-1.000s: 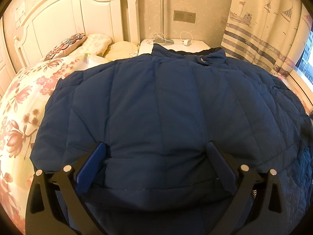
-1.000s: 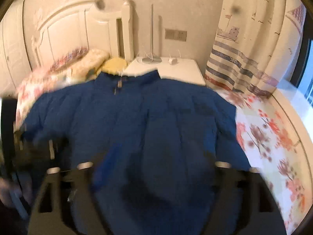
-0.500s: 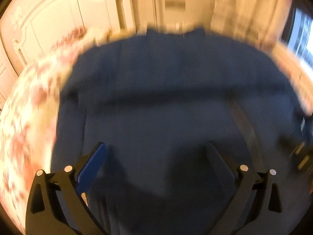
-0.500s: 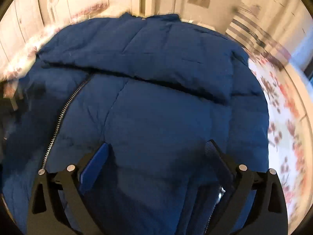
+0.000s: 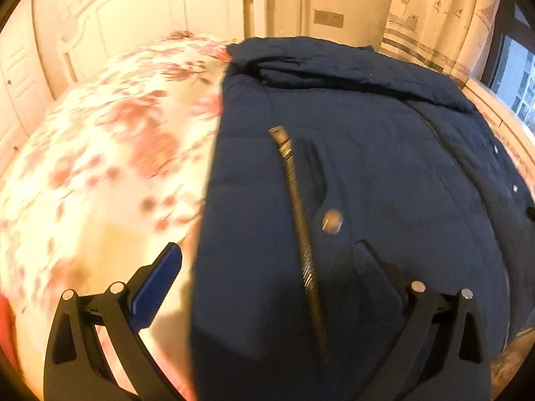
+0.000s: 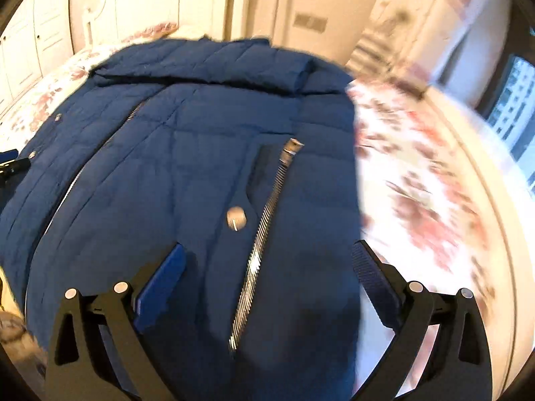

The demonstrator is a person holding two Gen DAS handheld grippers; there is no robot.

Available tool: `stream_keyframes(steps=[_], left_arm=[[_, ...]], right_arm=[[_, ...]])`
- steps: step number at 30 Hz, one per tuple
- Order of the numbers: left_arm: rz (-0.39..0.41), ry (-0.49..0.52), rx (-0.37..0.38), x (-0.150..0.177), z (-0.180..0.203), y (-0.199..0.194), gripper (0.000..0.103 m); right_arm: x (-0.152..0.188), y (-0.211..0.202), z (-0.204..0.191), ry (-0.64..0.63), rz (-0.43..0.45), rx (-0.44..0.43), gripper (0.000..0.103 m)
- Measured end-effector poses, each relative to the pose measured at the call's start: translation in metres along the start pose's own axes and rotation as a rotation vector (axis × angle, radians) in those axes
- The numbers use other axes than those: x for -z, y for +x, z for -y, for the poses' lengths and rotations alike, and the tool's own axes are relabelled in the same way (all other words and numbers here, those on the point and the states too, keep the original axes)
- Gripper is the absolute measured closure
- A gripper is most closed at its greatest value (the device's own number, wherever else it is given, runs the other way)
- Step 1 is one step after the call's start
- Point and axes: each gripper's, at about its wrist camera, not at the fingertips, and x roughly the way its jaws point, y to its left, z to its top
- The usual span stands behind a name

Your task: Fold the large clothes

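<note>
A navy quilted jacket [image 5: 384, 153] lies front side up on the floral bed. Its upper part is folded down across the far end [image 6: 207, 63]. A metal pocket zipper [image 5: 297, 200] and a snap button [image 5: 331, 221] show near my left gripper [image 5: 267, 264], which is open and empty above the jacket's left edge. In the right wrist view the jacket [image 6: 174, 153] fills the left and middle, with a pocket zipper [image 6: 264, 227] and a snap [image 6: 236, 219]. My right gripper [image 6: 267, 262] is open and empty above the jacket's right edge.
The floral bedspread [image 5: 100, 153] spreads left of the jacket and also to its right [image 6: 428, 173]. A white headboard [image 5: 133, 23] stands at the far end. A patterned curtain [image 5: 441, 16] and a window [image 6: 511, 107] are at the right.
The jacket showed its back; now it lies front up with zippers visible and its top folded down. Both grippers have swung out to the jacket's side edges, still open.
</note>
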Motion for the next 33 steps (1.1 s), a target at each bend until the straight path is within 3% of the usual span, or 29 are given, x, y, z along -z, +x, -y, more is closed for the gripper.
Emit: stream_keyframes(steps=[5,7,8,12,15,18,20,23,25,28,33], left_arm=[[0.018,-0.026,0.038,0.039,-0.020,-0.024,0.002],[0.013,-0.070,0.092,0.051,-0.029,-0.028,0.002],[0.011,-0.067,0.083,0.053,-0.030,-0.031,0.002],[0.001,-0.041,0.019,0.058,-0.029,-0.048,0.002],[0.000,0.023,-0.015,0.068,-0.022,-0.055,0.002],[0.000,0.003,0.040,0.079,-0.024,-0.058,0.002],[-0.012,-0.043,0.089,0.082,-0.029,-0.057,0.007],[0.001,-0.036,0.187,0.086,-0.022,-0.064,0.020],[0.007,0.011,0.172,0.089,-0.012,-0.064,0.019],[0.027,-0.001,0.183,0.091,-0.013,-0.065,0.017],[0.031,-0.021,0.199,0.082,-0.004,-0.061,0.016]], right_arm=[[0.061,-0.020,0.024,0.073,-0.003,-0.020,0.007],[0.079,-0.023,0.034,0.142,0.020,-0.084,0.007],[0.086,-0.025,0.039,0.185,0.028,-0.108,0.007],[0.087,-0.044,0.028,0.168,0.074,-0.080,0.007],[0.090,-0.043,0.026,0.166,0.052,-0.093,0.007],[0.097,-0.040,0.036,0.233,0.050,-0.187,0.008],[0.098,-0.044,0.036,0.232,0.047,-0.228,0.025],[0.102,-0.049,0.038,0.241,0.043,-0.254,0.035],[0.107,-0.049,0.047,0.291,0.051,-0.300,0.038],[0.108,-0.049,0.053,0.321,0.057,-0.331,0.039],[0.096,-0.042,0.040,0.283,0.075,-0.265,0.037]])
